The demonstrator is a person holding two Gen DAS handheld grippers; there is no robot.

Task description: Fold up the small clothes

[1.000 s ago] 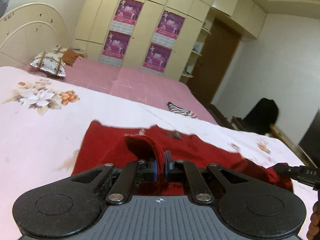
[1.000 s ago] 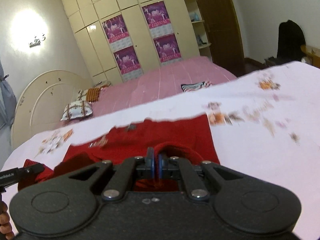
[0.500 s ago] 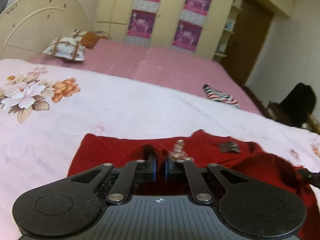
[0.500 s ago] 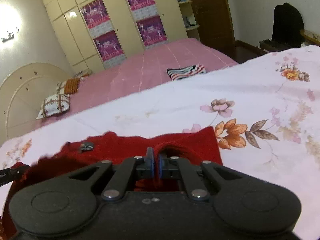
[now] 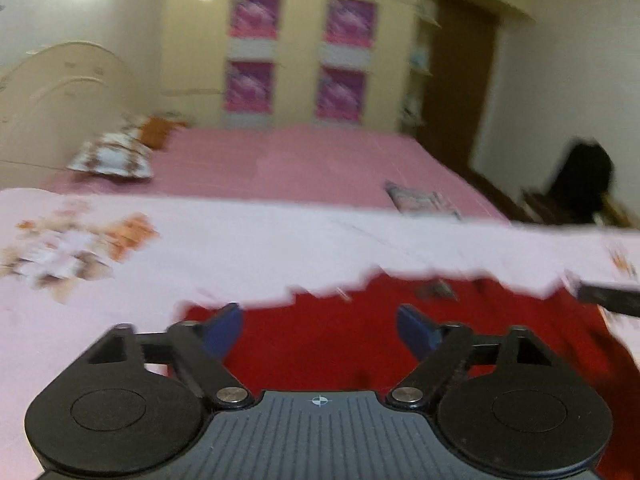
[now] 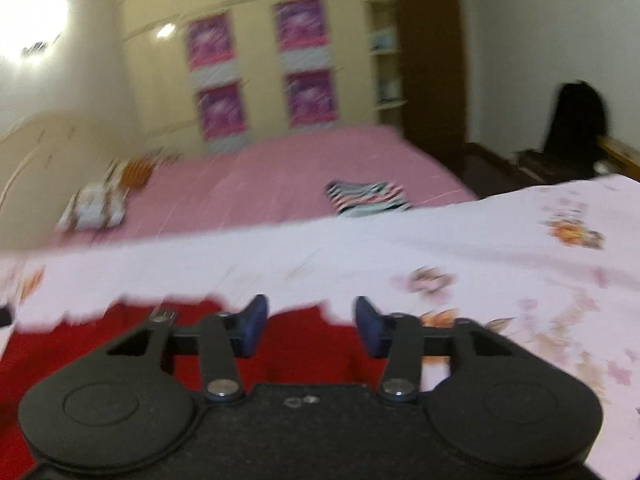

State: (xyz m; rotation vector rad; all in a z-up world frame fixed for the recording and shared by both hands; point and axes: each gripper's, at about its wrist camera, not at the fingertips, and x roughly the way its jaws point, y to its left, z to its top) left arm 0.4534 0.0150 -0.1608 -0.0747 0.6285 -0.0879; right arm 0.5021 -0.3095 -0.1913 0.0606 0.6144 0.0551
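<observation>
A red knitted garment (image 5: pixel 360 344) lies flat on the white flowered sheet (image 5: pixel 240 248). My left gripper (image 5: pixel 320 326) hovers over its left part, jaws opening wide, blue pads clear of the cloth. In the right wrist view the same red garment (image 6: pixel 300 344) lies under my right gripper (image 6: pixel 308 326), whose jaws are opening too, nothing pinched between them; it sits at the garment's right edge. The right gripper's dark tip (image 5: pixel 608 300) shows at the right edge of the left wrist view. Both views are motion-blurred.
A folded striped garment (image 6: pixel 366 198) rests on the pink bedspread (image 6: pixel 280 176) beyond the sheet. Pillows (image 5: pixel 112 158) lie by the cream headboard (image 5: pixel 52 92). Wardrobe doors with pink posters (image 5: pixel 300 60), a brown door (image 5: pixel 456 80) and a dark chair (image 5: pixel 580 184) stand behind.
Both grippers were shut on bunched red fabric and carried it forward and down. Now both have let go, their jaws apart, and the garment lies flat.
</observation>
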